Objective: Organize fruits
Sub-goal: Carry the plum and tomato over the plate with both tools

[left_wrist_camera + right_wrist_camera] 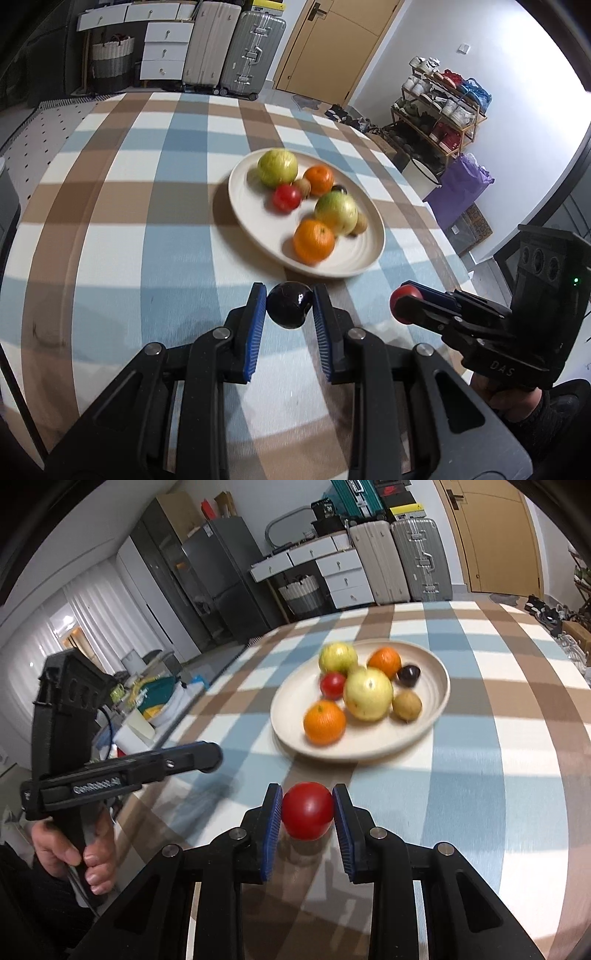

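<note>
Checked cloth in blue, brown and white covers a table (122, 229) in a lived-in room, with suitcases (236, 48) and white drawers (162, 48) against the far wall beside a wooden door (343, 40). Near the bottom of the left wrist view, the left gripper (290, 306) has its blue-padded fingers (256, 321) pressed against both sides of a dark plum (289, 305), held just above the cloth. In the right wrist view, the right gripper (307, 810) is clamped the same way on a red tomato (307, 809), the pads (272, 827) touching its left and right flanks. Ahead of both sets of fingertips, with a strip of bare cloth between, sits a cream plate (291, 716). It carries two green apples (367, 693), two oranges (324, 722), a second tomato (332, 685), another dark plum (409, 675) and a brown kiwi (406, 705); the left view hints at a second kiwi, though motion blur makes that uncertain. Plate room stays open on the side nearest the left gripper's fingers and along the rim nearest the right gripper's fingers. Beyond the right gripper, the table edge curves away toward a shoe rack (439, 110) by the wall.
</note>
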A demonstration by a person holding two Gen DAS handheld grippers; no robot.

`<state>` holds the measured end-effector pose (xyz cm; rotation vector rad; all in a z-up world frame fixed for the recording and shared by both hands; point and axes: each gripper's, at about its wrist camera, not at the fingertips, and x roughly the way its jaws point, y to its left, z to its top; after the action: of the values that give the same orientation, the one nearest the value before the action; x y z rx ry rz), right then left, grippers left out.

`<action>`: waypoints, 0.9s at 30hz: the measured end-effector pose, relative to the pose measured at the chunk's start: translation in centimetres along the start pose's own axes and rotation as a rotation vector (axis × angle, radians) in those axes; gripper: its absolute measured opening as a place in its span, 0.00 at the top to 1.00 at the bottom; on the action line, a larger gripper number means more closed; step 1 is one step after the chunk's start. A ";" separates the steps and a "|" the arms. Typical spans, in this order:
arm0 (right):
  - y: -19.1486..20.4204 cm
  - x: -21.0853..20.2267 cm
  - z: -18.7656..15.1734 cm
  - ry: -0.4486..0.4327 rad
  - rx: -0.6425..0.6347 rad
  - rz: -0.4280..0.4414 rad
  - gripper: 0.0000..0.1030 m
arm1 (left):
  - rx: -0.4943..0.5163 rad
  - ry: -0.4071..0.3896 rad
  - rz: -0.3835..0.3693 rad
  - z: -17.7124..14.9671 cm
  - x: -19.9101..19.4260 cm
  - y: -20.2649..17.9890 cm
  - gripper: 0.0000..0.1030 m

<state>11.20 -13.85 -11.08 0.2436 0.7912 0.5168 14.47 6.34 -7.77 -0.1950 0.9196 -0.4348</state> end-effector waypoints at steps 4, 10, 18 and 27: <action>0.2 0.3 1.8 -0.017 -0.013 0.021 0.73 | 0.010 -0.002 0.009 1.7 0.9 -0.4 0.78; 0.5 1.4 4.5 -0.018 -0.027 0.052 0.73 | 0.027 0.000 0.015 4.0 2.2 -0.9 0.78; -0.1 2.7 8.0 -0.033 -0.023 0.073 0.73 | 0.026 0.002 0.019 6.7 3.4 -0.7 0.78; -1.8 4.3 11.0 -0.025 0.019 0.066 0.73 | 0.009 0.031 0.009 8.6 5.9 0.0 0.78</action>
<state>22.42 -13.29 -6.93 0.2940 0.7663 0.5678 24.46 3.58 -6.89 -0.1764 0.9489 -0.4343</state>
